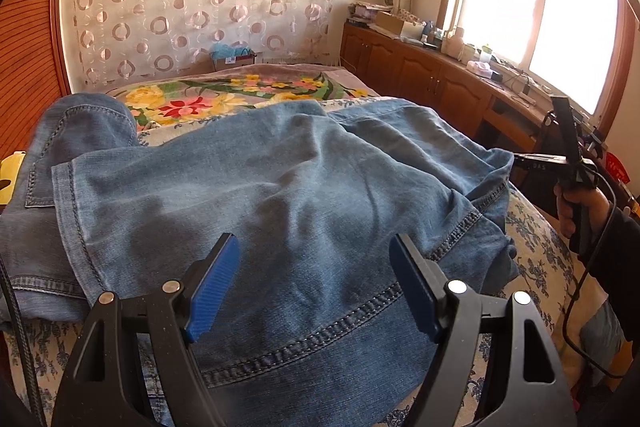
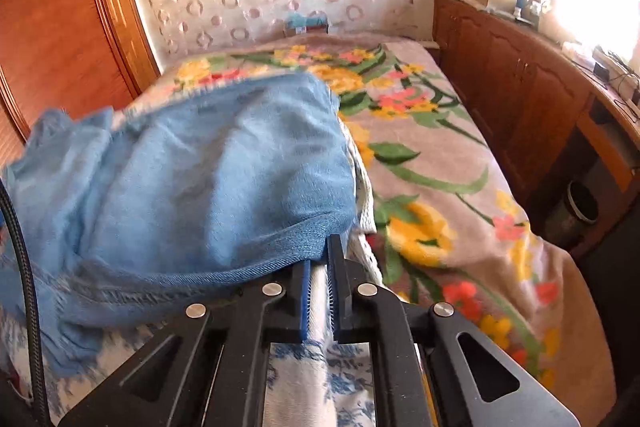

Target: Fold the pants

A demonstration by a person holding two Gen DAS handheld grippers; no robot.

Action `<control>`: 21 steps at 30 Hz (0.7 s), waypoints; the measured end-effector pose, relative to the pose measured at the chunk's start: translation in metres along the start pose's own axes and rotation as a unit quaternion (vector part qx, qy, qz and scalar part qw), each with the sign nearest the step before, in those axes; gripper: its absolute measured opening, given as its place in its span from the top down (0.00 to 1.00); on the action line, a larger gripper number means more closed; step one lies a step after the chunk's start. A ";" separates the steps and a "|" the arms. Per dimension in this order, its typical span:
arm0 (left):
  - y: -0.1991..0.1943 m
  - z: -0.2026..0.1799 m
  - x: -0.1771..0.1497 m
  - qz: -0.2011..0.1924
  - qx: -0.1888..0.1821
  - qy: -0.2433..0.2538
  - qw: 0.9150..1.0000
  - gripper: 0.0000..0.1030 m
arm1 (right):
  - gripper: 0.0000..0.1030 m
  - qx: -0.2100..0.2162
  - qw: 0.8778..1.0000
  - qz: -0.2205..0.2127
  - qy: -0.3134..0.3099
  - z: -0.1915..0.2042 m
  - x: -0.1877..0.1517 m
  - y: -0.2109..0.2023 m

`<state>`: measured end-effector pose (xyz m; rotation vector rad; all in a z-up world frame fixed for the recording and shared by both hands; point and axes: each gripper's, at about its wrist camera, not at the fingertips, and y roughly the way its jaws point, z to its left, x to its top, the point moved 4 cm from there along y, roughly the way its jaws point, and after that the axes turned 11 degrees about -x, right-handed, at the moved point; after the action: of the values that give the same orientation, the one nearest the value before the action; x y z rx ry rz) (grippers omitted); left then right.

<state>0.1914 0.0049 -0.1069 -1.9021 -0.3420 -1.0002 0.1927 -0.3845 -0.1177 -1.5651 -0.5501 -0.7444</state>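
Note:
Blue denim pants [image 1: 280, 195] lie bunched and partly folded on the bed, stitched hems toward me. My left gripper [image 1: 314, 255] is open just above the near fold, holding nothing. In the right wrist view the pants [image 2: 192, 179] fill the left half. My right gripper [image 2: 320, 259] is shut on the pants' hem edge at its fingertips, with white blue-flowered sheet showing between the fingers lower down. The right gripper body, held in a hand, also shows at the right edge of the left wrist view [image 1: 568, 155]; its fingers are hidden behind the denim there.
A floral blanket [image 2: 440, 155] covers the far part of the bed, over a white sheet with blue flowers [image 1: 536, 251]. Wooden cabinets [image 1: 420, 75] with clutter run along the right under a bright window. A bin [image 2: 576, 211] stands beside the bed. A wooden panel [image 2: 60, 27] is left.

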 end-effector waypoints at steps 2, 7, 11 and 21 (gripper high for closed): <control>-0.002 0.000 0.001 -0.004 0.003 0.000 1.000 0.24 | 0.95 0.000 1.000 -0.016 0.012 -0.002 0.008 -0.008; -0.013 0.003 0.004 -0.011 0.014 0.003 1.000 0.24 | 0.96 0.009 0.998 -0.063 0.020 0.010 0.030 -0.036; -0.028 0.007 0.008 -0.022 0.021 0.007 1.000 0.24 | 0.97 0.040 0.994 -0.097 0.014 0.035 0.049 -0.067; -0.068 0.021 0.009 -0.045 0.046 0.008 0.998 0.24 | 0.97 0.177 0.970 -0.156 -0.058 0.148 0.057 -0.154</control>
<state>0.1670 0.0567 -0.0643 -1.8083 -0.4604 -1.0423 0.1415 -0.2221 0.0238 -1.2072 -0.9767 -0.7444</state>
